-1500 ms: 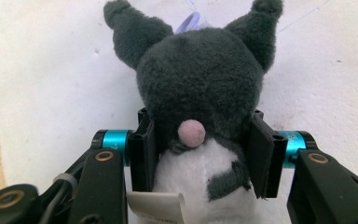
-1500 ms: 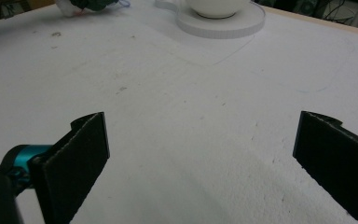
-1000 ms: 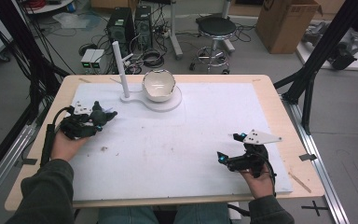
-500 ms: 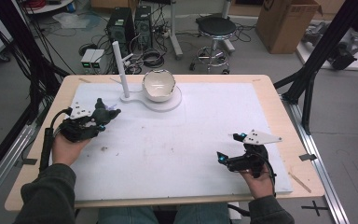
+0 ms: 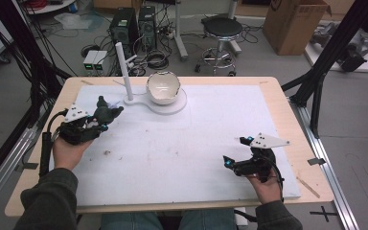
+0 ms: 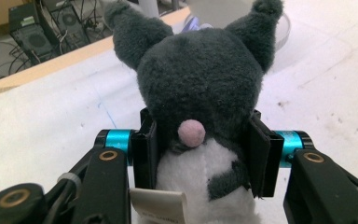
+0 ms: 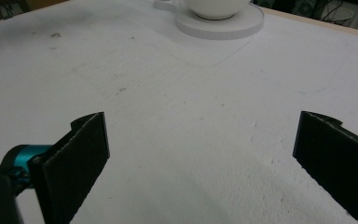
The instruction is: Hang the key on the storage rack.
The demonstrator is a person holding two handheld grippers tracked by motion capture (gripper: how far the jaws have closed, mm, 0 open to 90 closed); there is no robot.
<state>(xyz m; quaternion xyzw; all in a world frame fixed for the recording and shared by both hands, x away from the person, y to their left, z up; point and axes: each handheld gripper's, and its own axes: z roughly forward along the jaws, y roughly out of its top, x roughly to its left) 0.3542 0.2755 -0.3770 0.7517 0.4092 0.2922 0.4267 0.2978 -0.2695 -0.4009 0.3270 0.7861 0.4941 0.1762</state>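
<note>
A dark grey plush toy with a white belly and a pink spot hangs just above the white mat, left of the middle. My left gripper is shut on it. In the left gripper view both pads press the toy's sides, and the jaws have just closed a little tighter on it. Its ears point towards a white bowl on a round white base. My right gripper rests open at the near right, with bare mat between its jaws.
A white post rises from the base's left arm, close beyond the toy. The bowl and base lie far ahead of the right gripper. The white mat covers the wooden table. A stool, computers and a cardboard box stand beyond.
My left hand has lifted the toy slightly and carried it a little towards the post and bowl. The right hand has stayed still.
</note>
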